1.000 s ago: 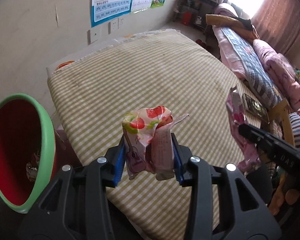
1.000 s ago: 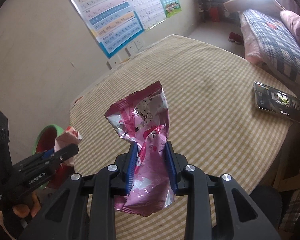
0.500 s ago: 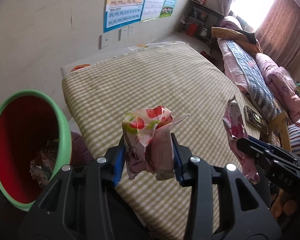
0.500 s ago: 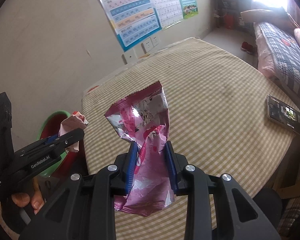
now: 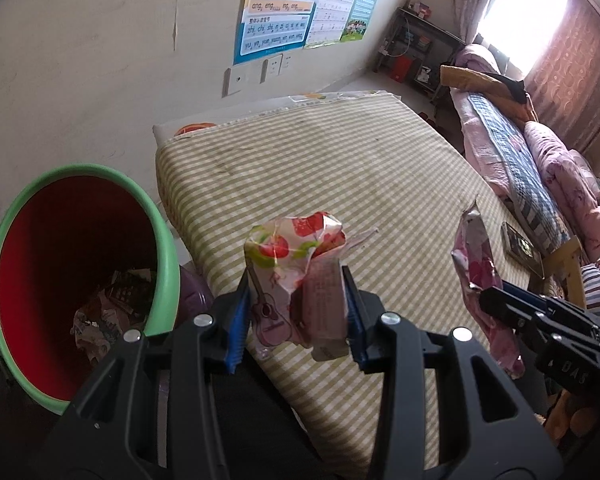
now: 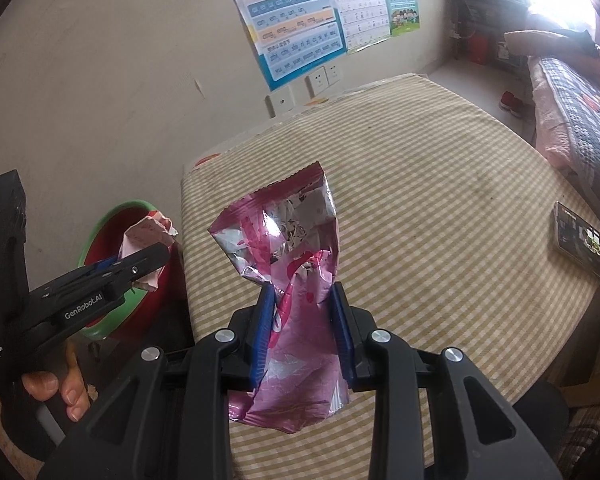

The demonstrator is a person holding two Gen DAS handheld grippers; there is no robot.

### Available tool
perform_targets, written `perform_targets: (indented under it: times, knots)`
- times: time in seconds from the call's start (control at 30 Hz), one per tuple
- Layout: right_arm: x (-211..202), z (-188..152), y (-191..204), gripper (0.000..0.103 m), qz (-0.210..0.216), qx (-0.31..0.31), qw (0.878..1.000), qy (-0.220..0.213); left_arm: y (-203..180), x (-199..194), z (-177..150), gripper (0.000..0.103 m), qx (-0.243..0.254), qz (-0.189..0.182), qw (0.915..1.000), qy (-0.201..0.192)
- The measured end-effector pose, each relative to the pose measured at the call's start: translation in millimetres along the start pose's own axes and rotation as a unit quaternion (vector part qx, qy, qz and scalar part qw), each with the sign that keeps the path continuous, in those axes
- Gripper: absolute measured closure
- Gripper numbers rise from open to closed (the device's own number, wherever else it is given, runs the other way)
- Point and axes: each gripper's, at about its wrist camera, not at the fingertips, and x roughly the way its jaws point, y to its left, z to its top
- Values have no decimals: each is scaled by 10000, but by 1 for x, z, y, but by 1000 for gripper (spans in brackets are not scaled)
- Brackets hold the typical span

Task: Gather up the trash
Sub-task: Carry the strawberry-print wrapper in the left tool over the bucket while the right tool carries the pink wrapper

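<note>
My left gripper [image 5: 296, 312] is shut on a crumpled wrapper with strawberry and guitar prints [image 5: 296, 276], held above the near edge of the checked table [image 5: 340, 168]. To its left stands a trash bin, red inside with a green rim [image 5: 32, 248], with wrappers at its bottom. My right gripper [image 6: 302, 320] is shut on a pink foil snack bag [image 6: 288, 248] that sticks up between its blue pads. In the right wrist view the left gripper [image 6: 140, 264] holds its wrapper [image 6: 148, 236] in front of the bin [image 6: 112, 216]. The pink bag [image 5: 476, 264] shows at right in the left wrist view.
A phone [image 6: 584, 244] lies at the table's right edge. Posters [image 5: 280, 4] and wall sockets hang behind the table. A bed with pink and blue bedding [image 5: 520, 152] runs along the right. A hand [image 6: 60, 388] grips the left tool.
Both grippers have shifted sideways toward the bin with their wrappers still clamped. The bin now shows more of its inside and sits closer to the left gripper.
</note>
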Motion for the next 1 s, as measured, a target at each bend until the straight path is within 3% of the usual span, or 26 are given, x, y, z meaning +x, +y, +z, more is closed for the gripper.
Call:
perform_targets:
  times: [0.57, 1.0]
  knots:
    - [7, 2, 8, 74, 100, -120, 9999, 60, 6, 0, 2, 64, -71, 13, 10000, -13]
    - [10, 16, 47, 74, 277, -576, 9980, 12, 30, -17, 2, 64, -238, 232, 9992, -213]
